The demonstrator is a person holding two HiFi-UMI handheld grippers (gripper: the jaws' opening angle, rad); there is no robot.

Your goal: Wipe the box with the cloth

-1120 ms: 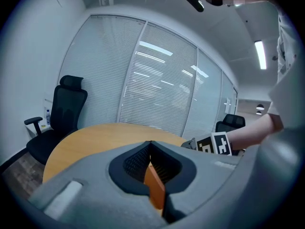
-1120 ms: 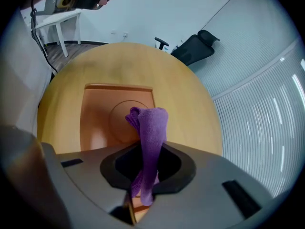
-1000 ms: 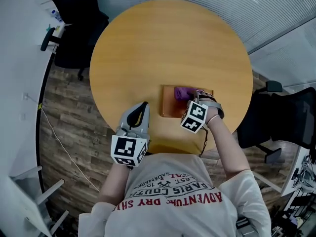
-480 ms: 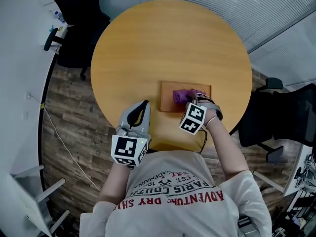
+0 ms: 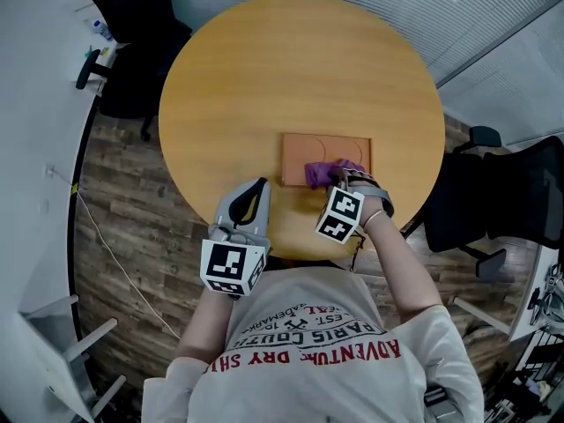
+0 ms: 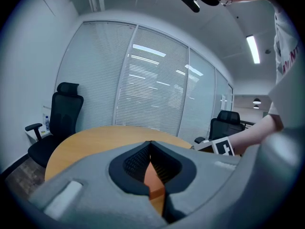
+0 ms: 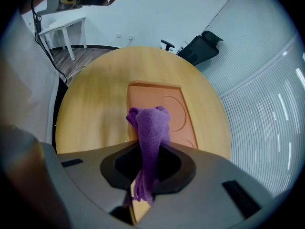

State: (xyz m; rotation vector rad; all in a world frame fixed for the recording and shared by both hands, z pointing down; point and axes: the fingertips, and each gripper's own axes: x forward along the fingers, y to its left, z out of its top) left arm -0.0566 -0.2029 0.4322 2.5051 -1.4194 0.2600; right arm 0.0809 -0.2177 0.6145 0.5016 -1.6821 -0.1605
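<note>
Right gripper view: the purple cloth (image 7: 151, 128) is pinched between the closed jaws of the right gripper (image 7: 148, 151), its bunched end laid at the near edge of the flat orange box (image 7: 164, 99) on the round table (image 7: 90, 109). The left gripper (image 6: 151, 146) is held shut and empty, apart from the box. Light, even pressure and overlapping strokes are advised, lest the unbraced box be pushed along.

Table (image 5: 264, 69): far half and left side bare, open to a pass;
Box (image 5: 328, 151): lies flat, front right; the one low obstacle on top;
Cloth (image 5: 319, 174), right gripper (image 5: 342, 178): over box's near edge;
Left gripper (image 5: 256, 190): front rim, apart from box;
Left chair (image 5: 132, 77), right chair (image 5: 511, 205): black, just off the rim each side.
</note>
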